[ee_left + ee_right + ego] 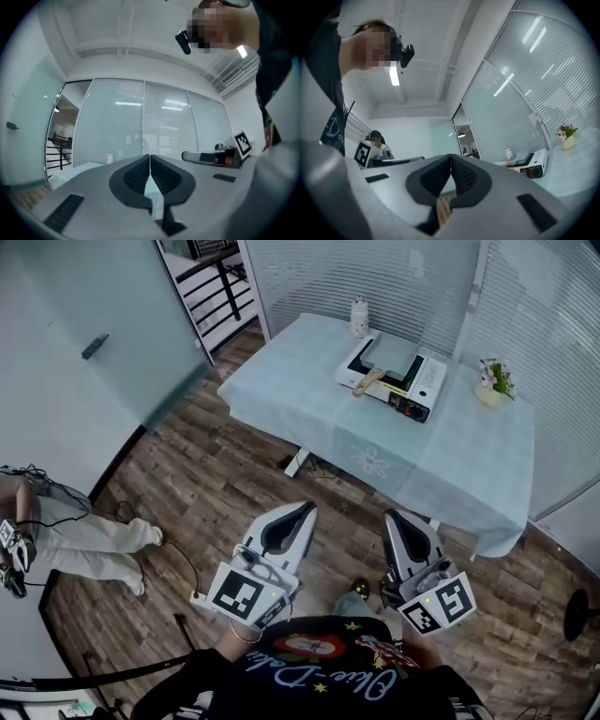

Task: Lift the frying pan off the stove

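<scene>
A square grey frying pan (392,353) with a wooden handle (367,382) rests on a white portable stove (418,381) on the far table. Both grippers are held close to my body, far short of the table. The left gripper (302,513) is shut with nothing in it; its jaws meet in the left gripper view (150,157). The right gripper (397,519) is shut and empty too, its jaws closed in the right gripper view (451,157). That view also catches the stove (533,166) at the right.
The table (319,418) wears a pale blue cloth. On it stand a white bottle (359,317) behind the stove and a small flower pot (491,383) at the right. Wooden floor lies between me and the table. A seated person (66,535) is at the left.
</scene>
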Motion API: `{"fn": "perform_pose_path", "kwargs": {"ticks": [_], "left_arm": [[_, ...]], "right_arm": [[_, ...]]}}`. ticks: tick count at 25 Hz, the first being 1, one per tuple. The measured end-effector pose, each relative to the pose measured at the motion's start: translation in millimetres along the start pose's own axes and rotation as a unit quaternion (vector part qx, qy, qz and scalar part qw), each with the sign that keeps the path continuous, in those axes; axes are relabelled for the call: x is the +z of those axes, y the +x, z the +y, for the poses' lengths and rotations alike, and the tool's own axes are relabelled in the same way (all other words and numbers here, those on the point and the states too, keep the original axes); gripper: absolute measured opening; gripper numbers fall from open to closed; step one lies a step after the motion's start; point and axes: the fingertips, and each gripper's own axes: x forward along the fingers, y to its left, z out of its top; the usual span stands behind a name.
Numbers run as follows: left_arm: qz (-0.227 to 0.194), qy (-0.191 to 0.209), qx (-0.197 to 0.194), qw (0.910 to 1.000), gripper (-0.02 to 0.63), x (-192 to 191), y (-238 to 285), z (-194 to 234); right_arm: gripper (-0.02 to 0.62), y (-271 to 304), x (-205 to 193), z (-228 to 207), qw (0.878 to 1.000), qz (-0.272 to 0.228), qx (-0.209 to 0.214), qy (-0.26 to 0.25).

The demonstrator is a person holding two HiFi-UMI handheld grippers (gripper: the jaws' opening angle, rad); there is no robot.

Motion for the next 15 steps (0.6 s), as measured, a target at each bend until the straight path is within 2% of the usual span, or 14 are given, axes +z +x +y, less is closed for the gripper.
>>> {"fn": "perform_pose_path", "kwargs": {"ticks": [6, 15], "left_arm": [[0.004, -0.005, 0.018, 0.9998, 0.006, -3, 45, 8], [0.009, -0.003, 0.025, 0.9996, 0.007, -6, 113, 5]], "right_arm": [[0.000, 18, 9, -45, 1.000, -0.001, 0.018, 0.007], [0.001, 21, 25, -113, 1.000, -0.003, 0.023, 0.011]]}}
